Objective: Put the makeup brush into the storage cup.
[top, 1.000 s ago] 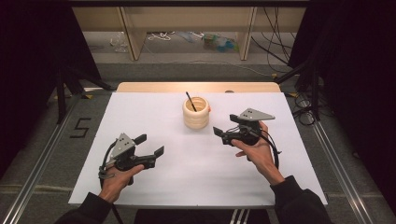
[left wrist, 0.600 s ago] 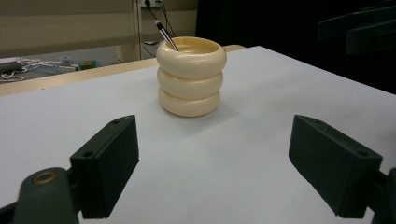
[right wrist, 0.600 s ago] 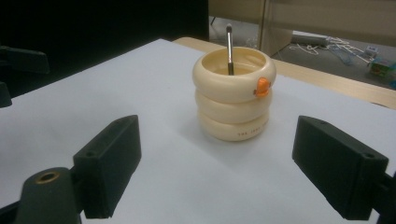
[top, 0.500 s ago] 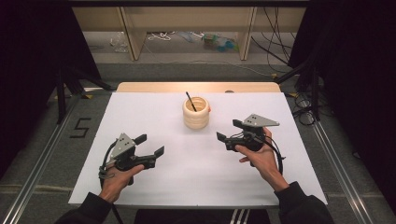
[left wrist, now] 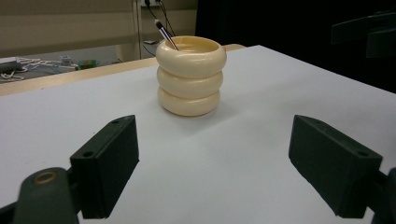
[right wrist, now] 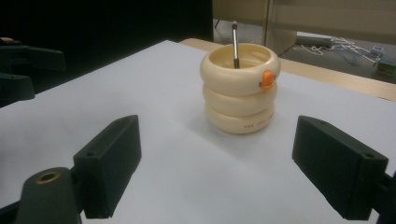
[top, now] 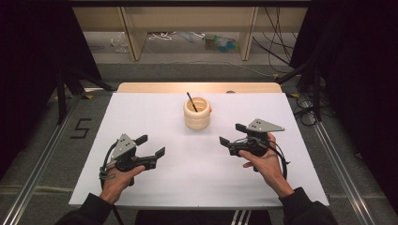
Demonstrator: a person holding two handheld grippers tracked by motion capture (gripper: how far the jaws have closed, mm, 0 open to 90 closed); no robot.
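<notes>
Near the middle of the desk's far edge stands a cream ribbed holder (top: 196, 113), upright, with a dark pen (top: 191, 101) leaning inside it. The left gripper (top: 151, 146) and right gripper (top: 232, 134) sit nearer the front edge, well apart from the holder, both with jaws spread wide and empty.

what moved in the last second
The right tongs drew back from the cup toward the person, jaws open and empty. The left tongs, the cup and the pen in it stayed put.
</notes>
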